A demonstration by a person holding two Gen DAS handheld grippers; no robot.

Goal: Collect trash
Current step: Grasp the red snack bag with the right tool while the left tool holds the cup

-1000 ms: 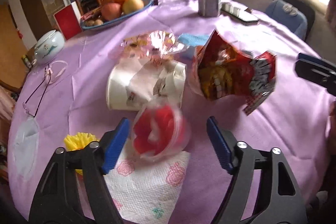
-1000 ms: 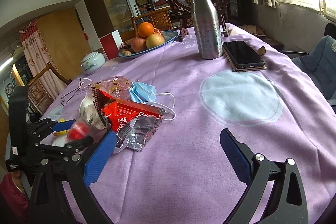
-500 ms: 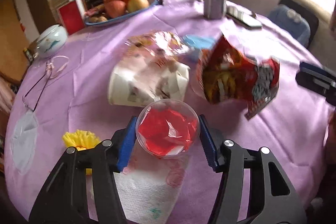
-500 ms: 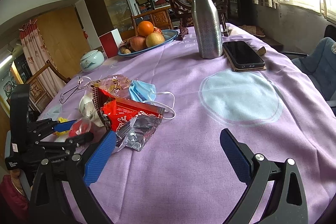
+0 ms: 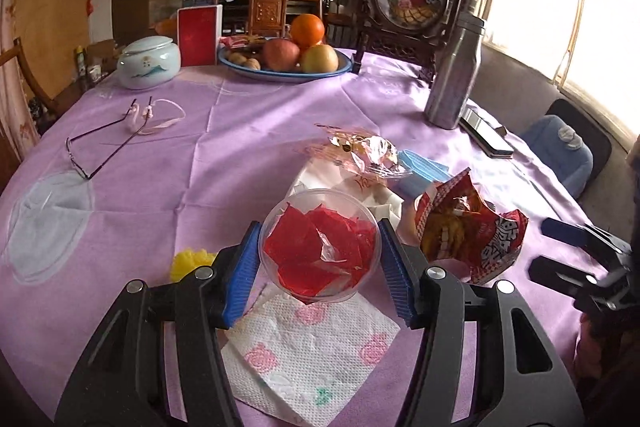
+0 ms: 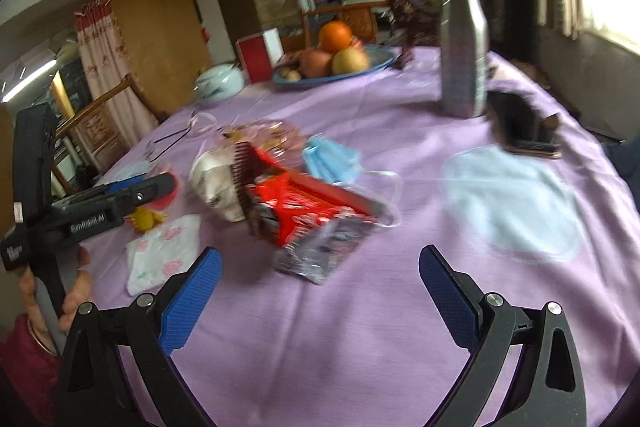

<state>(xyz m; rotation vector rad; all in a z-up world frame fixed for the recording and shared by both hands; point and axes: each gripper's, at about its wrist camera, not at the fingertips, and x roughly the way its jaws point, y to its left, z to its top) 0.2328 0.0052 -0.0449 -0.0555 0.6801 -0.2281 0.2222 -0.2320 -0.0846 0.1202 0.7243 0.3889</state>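
Observation:
A clear plastic cup [image 5: 320,243] stuffed with red wrapper hangs just above a rose-print paper napkin [image 5: 312,347], and my left gripper [image 5: 319,227] is shut on its sides. Behind the plastic cup lie a crushed white paper cup [image 5: 380,199], a crinkled clear wrapper [image 5: 360,151], a blue face mask [image 5: 420,171] and an open red snack bag [image 5: 468,231]. A yellow scrap [image 5: 188,261] sits left of the napkin. My right gripper [image 6: 320,255] stands open over bare purple cloth, short of the snack bag [image 6: 304,203], with nothing between its fingers.
A fruit plate [image 5: 280,73], a ceramic jar [image 5: 148,63], a red box [image 5: 199,35] and a carved screen stand at the back. A steel bottle [image 5: 456,75] and a phone [image 5: 486,139] are at the right, glasses [image 5: 104,147] at the left.
My left gripper closed on the clear plastic cup and lifted it off the napkin, tilting up. The right gripper shifted and rolled, and its view is now blurred.

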